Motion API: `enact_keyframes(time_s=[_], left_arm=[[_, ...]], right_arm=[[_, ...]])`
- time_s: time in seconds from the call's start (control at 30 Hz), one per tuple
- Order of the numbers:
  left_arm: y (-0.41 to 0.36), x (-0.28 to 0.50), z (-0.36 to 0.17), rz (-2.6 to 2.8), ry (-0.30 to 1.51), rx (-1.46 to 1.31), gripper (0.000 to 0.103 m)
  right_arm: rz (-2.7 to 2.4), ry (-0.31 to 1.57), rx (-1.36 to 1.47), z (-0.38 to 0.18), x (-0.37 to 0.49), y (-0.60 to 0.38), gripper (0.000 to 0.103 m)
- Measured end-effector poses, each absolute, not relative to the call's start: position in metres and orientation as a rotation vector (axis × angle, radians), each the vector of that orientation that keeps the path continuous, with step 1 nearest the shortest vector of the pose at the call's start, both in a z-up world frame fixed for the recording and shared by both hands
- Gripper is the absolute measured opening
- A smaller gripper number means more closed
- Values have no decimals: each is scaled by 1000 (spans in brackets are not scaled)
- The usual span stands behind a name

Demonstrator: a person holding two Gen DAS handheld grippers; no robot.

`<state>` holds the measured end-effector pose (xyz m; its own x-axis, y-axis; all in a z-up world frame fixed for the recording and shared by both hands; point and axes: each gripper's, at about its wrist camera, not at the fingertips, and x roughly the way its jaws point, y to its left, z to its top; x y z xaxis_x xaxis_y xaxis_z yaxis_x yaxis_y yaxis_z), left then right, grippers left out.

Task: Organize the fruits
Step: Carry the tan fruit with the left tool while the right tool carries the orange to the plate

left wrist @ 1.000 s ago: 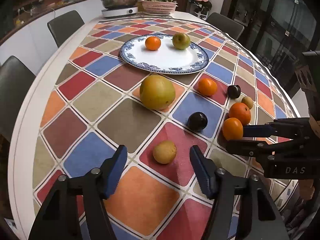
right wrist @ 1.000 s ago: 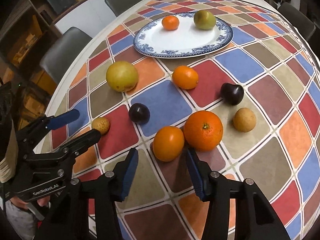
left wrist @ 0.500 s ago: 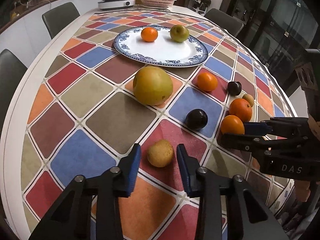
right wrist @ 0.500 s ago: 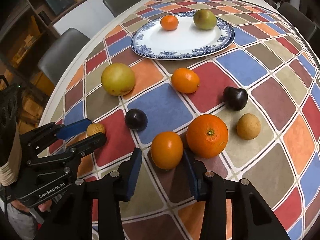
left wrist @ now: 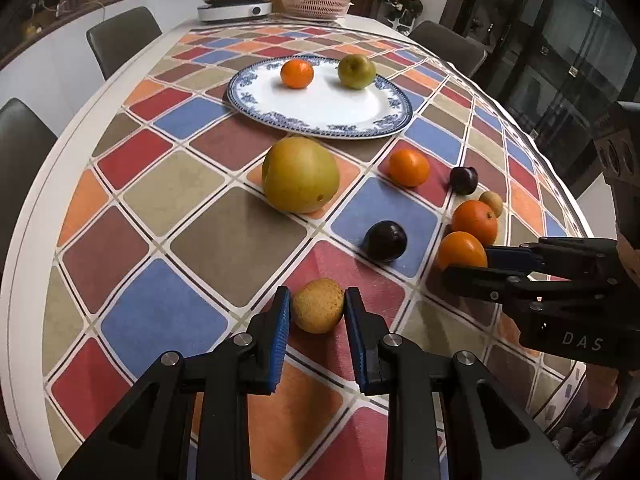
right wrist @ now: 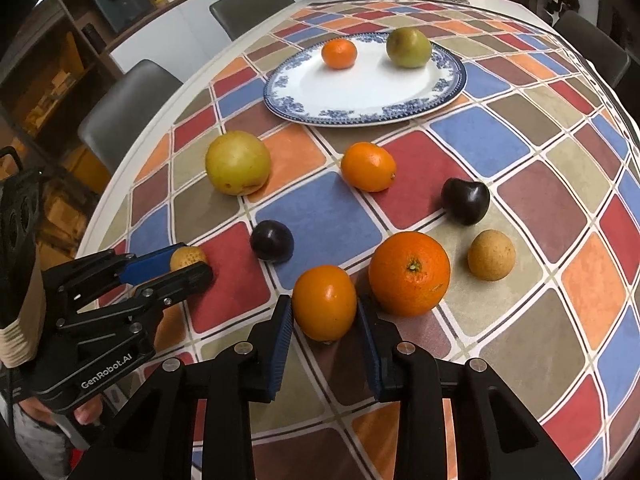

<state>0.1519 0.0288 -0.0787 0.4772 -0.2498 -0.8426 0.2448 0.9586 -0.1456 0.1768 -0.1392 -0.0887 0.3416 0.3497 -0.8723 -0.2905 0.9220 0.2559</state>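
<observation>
A small tan fruit [left wrist: 318,310] rests on the checked tablecloth, and my left gripper [left wrist: 316,312] is closing on it, both blue pads touching its sides. My right gripper [right wrist: 325,312] is closing the same way on a small orange [right wrist: 324,300]. A big orange [right wrist: 409,273] sits just right of that one. The blue-rimmed plate [left wrist: 320,120] farther back holds a mandarin [left wrist: 296,73] and a green fruit [left wrist: 356,71]. Loose between plate and grippers lie a large yellow fruit [left wrist: 300,174], another orange [left wrist: 409,167], two dark plums [left wrist: 385,240] [left wrist: 464,180] and a second tan fruit [right wrist: 491,255].
Grey chairs [left wrist: 124,38] stand around the oval table, whose white edge [left wrist: 36,200] curves along the left. At the far end sit a cooker with a pan [left wrist: 234,4] and a pink basket [left wrist: 316,2]. A glass cabinet [left wrist: 560,40] stands at the right.
Both grippers' jaws have closed in from wide apart until the pads meet their fruit. The tan fruit and the small orange have stayed where they were on the cloth.
</observation>
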Motion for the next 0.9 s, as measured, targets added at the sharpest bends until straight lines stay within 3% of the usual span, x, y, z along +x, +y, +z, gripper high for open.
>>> enact_keyframes(time_s=[0.9], left_arm=[[8, 124, -10, -244, 874, 12, 27]], right_arm=[[527, 962, 55, -30, 151, -154, 33]])
